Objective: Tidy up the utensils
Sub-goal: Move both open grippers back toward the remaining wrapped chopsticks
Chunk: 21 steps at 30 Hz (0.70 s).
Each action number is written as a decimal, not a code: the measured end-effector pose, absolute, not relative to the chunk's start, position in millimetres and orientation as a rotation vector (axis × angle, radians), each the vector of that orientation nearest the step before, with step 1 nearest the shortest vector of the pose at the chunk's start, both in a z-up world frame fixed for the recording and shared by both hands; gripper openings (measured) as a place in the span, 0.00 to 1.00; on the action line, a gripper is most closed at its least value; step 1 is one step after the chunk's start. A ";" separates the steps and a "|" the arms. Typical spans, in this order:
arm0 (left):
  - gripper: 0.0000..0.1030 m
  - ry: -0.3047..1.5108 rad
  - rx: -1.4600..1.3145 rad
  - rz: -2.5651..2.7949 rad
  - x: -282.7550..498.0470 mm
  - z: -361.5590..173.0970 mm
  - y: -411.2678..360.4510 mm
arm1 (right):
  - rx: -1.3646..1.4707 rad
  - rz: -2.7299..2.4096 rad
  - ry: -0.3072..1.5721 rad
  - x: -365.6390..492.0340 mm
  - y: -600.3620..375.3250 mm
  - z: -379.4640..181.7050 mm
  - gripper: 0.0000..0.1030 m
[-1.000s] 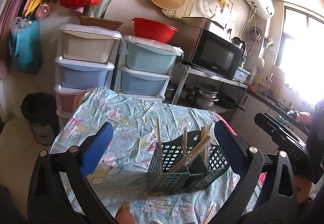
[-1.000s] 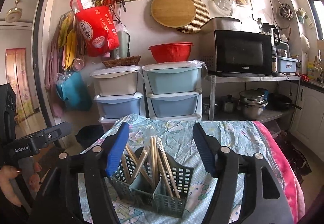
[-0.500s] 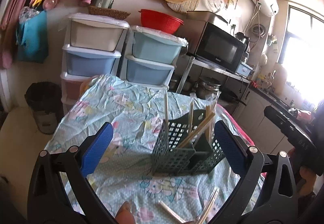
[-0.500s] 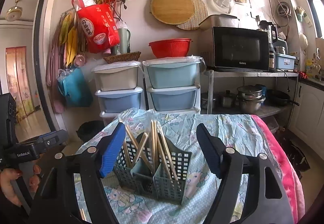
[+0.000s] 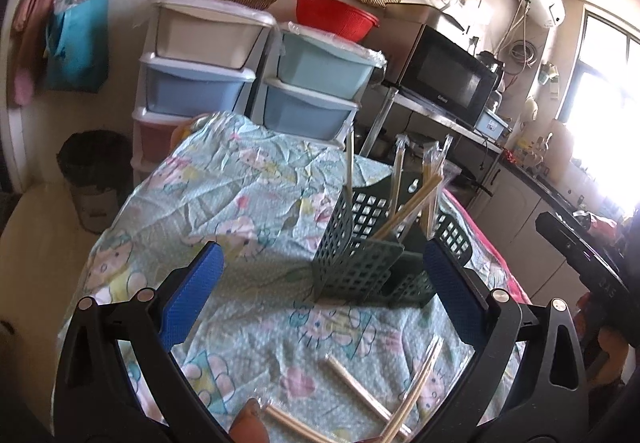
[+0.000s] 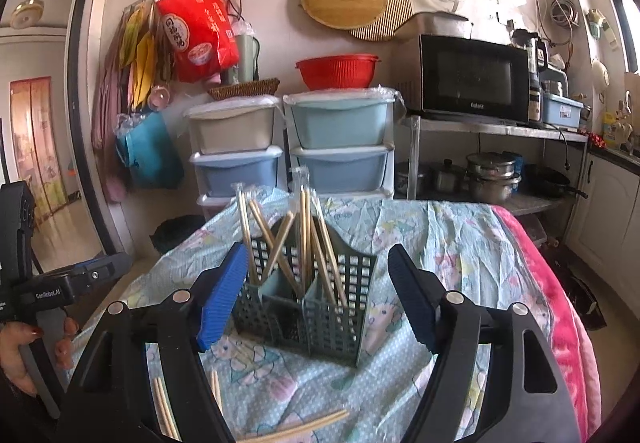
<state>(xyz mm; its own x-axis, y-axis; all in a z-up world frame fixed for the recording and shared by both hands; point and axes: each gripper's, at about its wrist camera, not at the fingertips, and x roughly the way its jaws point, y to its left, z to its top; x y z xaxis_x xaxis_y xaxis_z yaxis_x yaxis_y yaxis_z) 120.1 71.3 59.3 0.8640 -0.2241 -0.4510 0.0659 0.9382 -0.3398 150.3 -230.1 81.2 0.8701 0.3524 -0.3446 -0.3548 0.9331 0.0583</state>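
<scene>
Floral cloth covers your table (image 5: 224,179). Green slotted caddy (image 5: 360,263) stands at centre, many chopsticks upright inside. Loose chopsticks (image 5: 352,383) lie at six o'clock. Both tongs, left (image 5: 324,303) and right (image 6: 316,299), gape wide, empty. Next, likely: lower onto a loose pair.

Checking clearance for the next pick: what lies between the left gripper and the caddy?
Left wrist view: only bare tablecloth between the left gripper and the caddy; the loose chopsticks lie nearer the camera.
</scene>
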 end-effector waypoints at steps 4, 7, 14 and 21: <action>0.90 0.534 -0.339 -0.150 116.2 48.9 73.7 | -0.009 0.366 0.393 148.0 -231.7 69.7 0.68; 0.90 0.561 -0.333 -0.146 113.3 39.1 72.7 | -0.017 0.364 0.426 145.6 -231.7 57.7 0.68; 0.90 0.614 -0.353 -0.135 106.0 17.4 77.3 | -0.020 0.371 0.484 142.2 -227.3 37.1 0.68; 0.90 0.678 -0.376 -0.114 98.1 -5.9 83.9 | -0.028 0.382 0.542 139.1 -220.9 16.7 0.68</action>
<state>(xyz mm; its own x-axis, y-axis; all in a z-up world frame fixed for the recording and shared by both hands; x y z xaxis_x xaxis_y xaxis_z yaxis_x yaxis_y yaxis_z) 98.1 83.9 -5.9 0.7757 -0.2237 -0.5901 -0.0182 0.9267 -0.3753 139.1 -220.9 16.7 0.7884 0.3468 -0.5081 -0.3615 0.9295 0.0736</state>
